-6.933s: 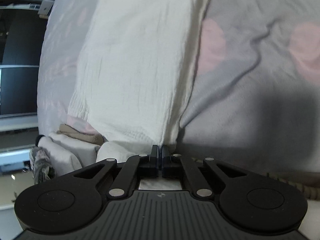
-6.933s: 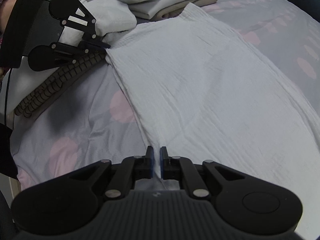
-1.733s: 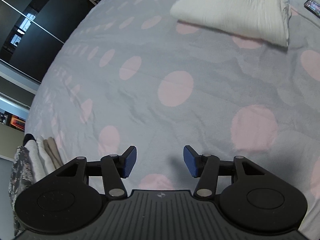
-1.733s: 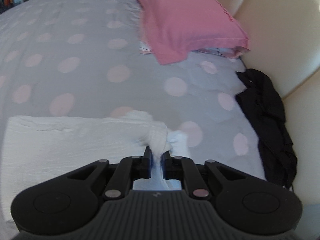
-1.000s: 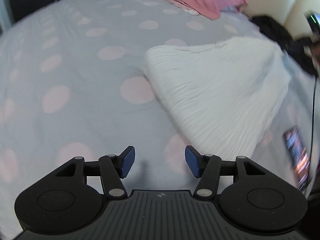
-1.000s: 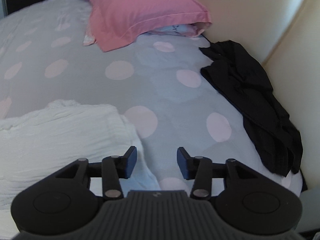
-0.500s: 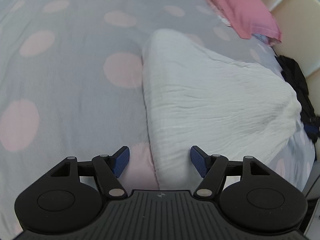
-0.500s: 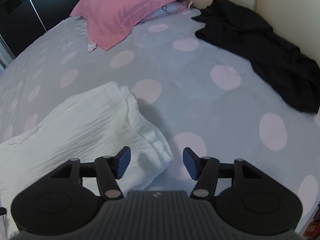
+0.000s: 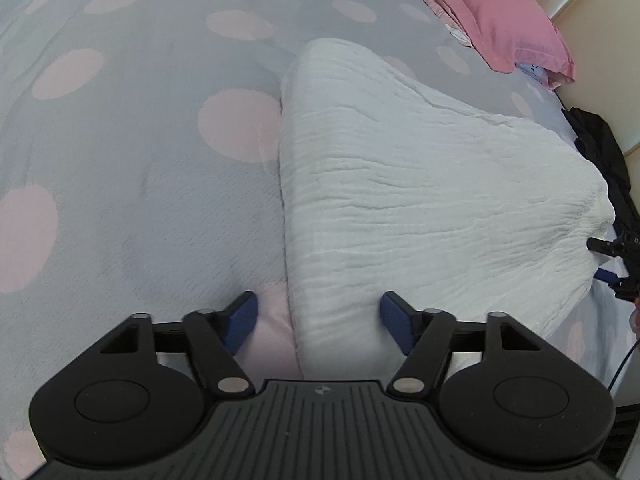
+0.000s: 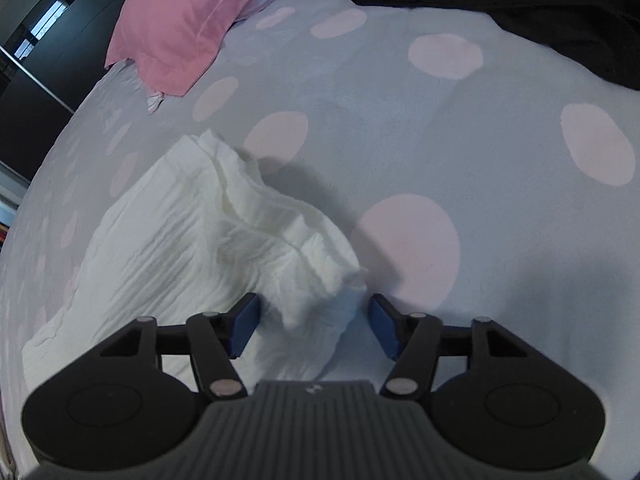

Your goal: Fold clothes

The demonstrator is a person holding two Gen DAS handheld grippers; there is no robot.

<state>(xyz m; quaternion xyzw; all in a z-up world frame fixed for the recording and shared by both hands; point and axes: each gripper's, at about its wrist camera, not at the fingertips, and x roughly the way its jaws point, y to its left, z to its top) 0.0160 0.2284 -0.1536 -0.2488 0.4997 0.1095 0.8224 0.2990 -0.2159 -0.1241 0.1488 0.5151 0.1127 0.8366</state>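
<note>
On the bed (image 9: 140,200), folded white garment (image 9: 400,200), left gripper (image 9: 318,318) and right gripper (image 10: 314,320) closing astride its corners, pads not yet touching.

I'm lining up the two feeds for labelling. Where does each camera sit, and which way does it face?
Left wrist: on the left tool, angled down at the white garment's folded edge on the bedspread; its closing fingers show.
Right wrist: on the right tool, angled down over the garment's bunched corner; its closing fingers show.
Shared: garment, bedspread, pink pillow, black clothing.
</note>
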